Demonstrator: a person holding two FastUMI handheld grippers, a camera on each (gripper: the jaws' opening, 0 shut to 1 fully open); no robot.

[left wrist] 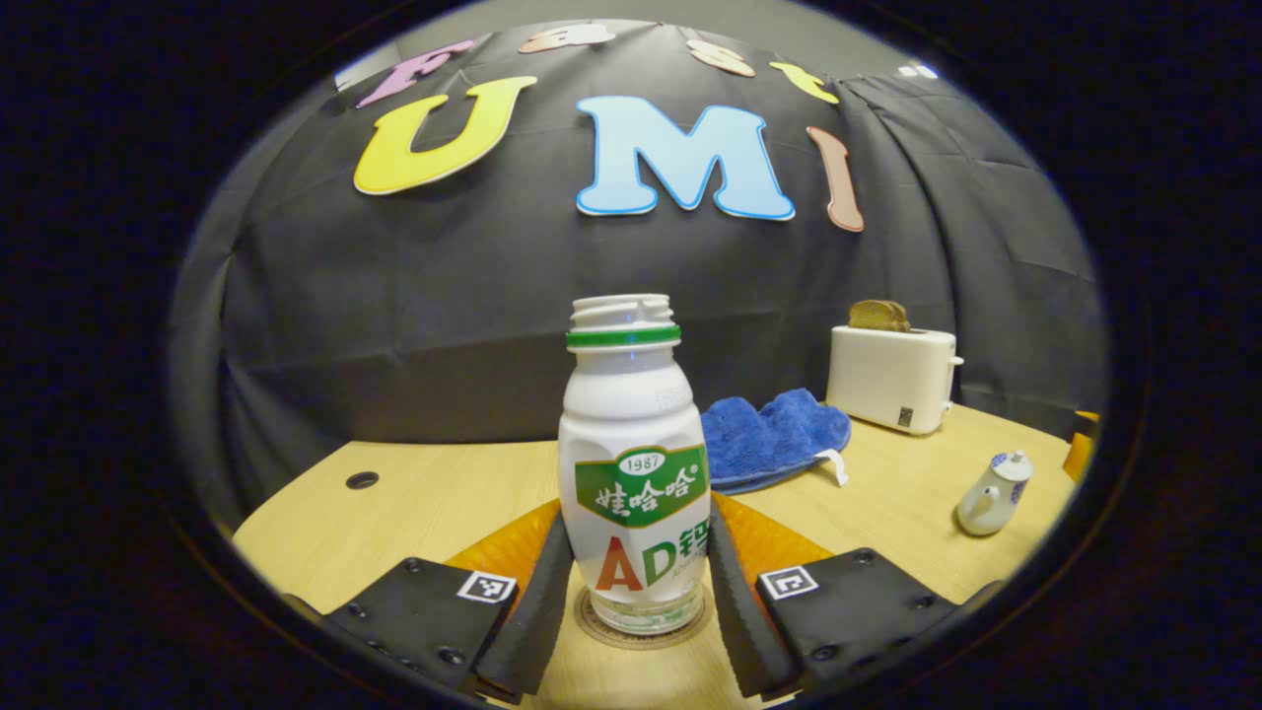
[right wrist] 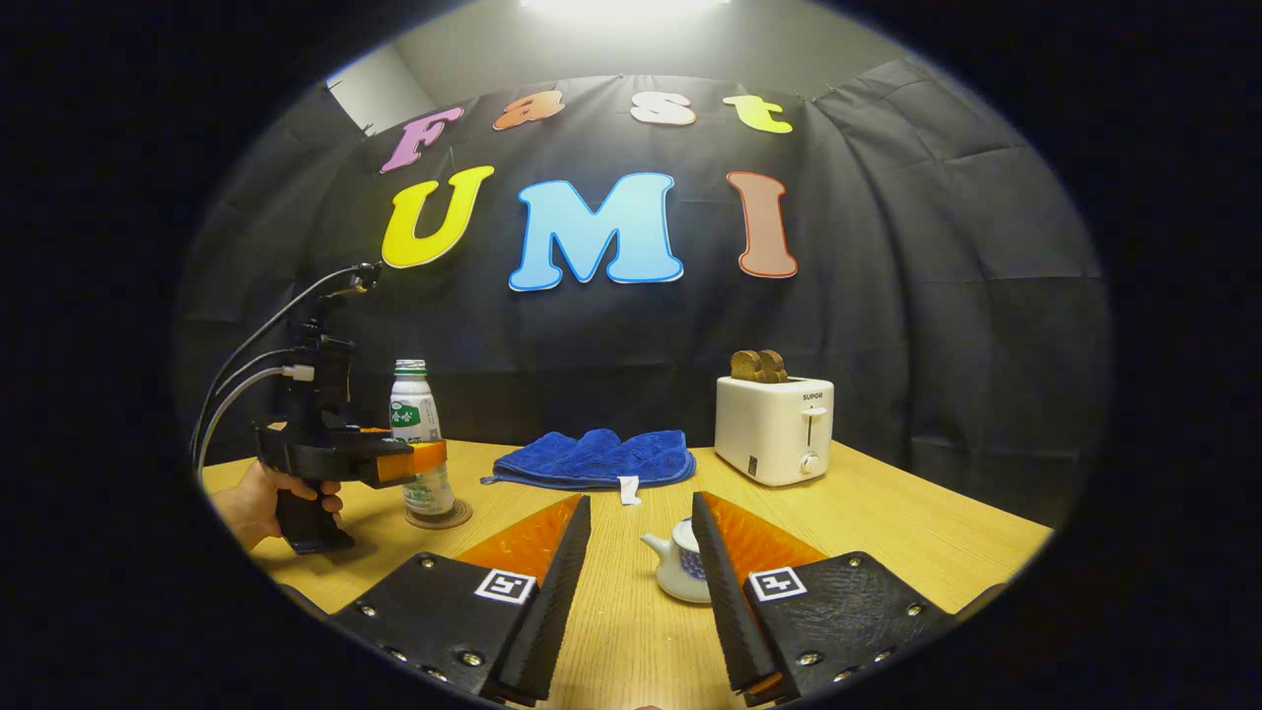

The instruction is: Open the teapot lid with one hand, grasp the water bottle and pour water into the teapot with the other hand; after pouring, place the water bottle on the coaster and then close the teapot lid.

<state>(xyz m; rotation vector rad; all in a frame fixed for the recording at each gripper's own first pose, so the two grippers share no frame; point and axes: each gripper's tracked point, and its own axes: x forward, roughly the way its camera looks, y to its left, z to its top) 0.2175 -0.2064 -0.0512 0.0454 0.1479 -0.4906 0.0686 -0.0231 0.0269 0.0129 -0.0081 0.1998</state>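
1. Left gripper view: the left gripper (left wrist: 636, 592) stands around the uncapped white plastic water bottle (left wrist: 634, 463) with the green neck ring. Its fingers lie close along both sides, but I cannot tell whether they press. The bottle stands upright on the round brown coaster (left wrist: 641, 626).
2. The small white teapot with blue pattern (left wrist: 994, 493) sits well apart to the right with its lid on.
3. Right gripper view: the right gripper (right wrist: 641, 592) is spread wide and empty, with the teapot (right wrist: 680, 567) just ahead by one finger.
4. Risk, as I judge it: an off-centre lid grasp could tip the light teapot; a loose hold could spill the open bottle.
5. Surroundings: pale wooden table (right wrist: 887, 523), blue folded cloth (right wrist: 596, 459), white toaster (right wrist: 774, 429), black cloth wall.
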